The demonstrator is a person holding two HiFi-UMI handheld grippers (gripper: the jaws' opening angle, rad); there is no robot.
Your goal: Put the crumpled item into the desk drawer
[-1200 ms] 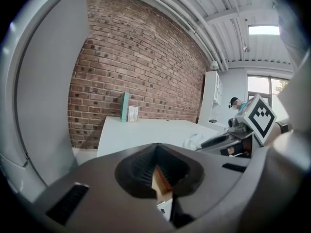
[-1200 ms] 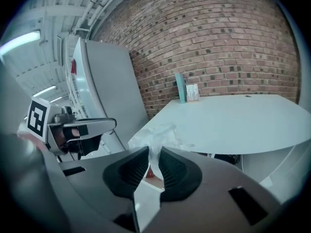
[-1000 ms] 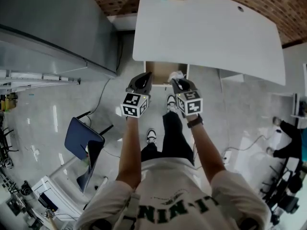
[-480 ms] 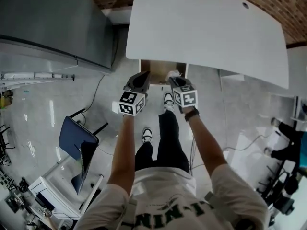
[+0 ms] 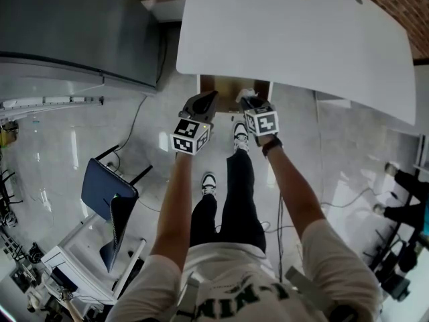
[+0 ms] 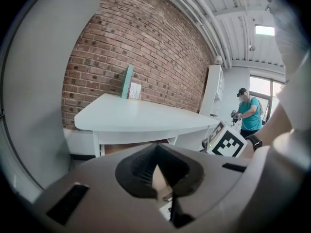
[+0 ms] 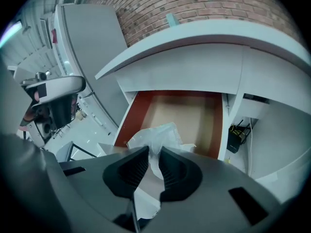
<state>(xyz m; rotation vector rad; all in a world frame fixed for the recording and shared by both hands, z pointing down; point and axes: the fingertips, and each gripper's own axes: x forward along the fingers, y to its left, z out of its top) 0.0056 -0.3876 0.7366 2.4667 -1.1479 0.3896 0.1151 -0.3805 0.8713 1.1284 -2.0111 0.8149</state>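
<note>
My right gripper [image 5: 247,101] is shut on a crumpled white item [image 7: 155,135], which bulges out past the fingertips. It hangs over the front of the open desk drawer [image 7: 189,115], which has a tan floor and red-brown sides. In the head view the drawer [image 5: 224,86] sticks out from under the white desk [image 5: 295,25], with the crumpled item [image 5: 245,95] at its front edge. My left gripper [image 5: 203,104] hovers just left of the right one, short of the drawer. Its jaws meet at the tips with nothing held [image 6: 155,152].
A tall grey cabinet [image 5: 74,25] stands left of the desk. A blue chair [image 5: 107,193] sits on the floor at left. A teal book [image 6: 127,81] leans on the brick wall at the desk's back. A black unit with cables [image 7: 236,132] sits under the desk, right of the drawer. A person [image 6: 250,113] stands far right.
Both grippers have moved forward toward the desk. The crumpled item has gone from short of the drawer to over its front edge.
</note>
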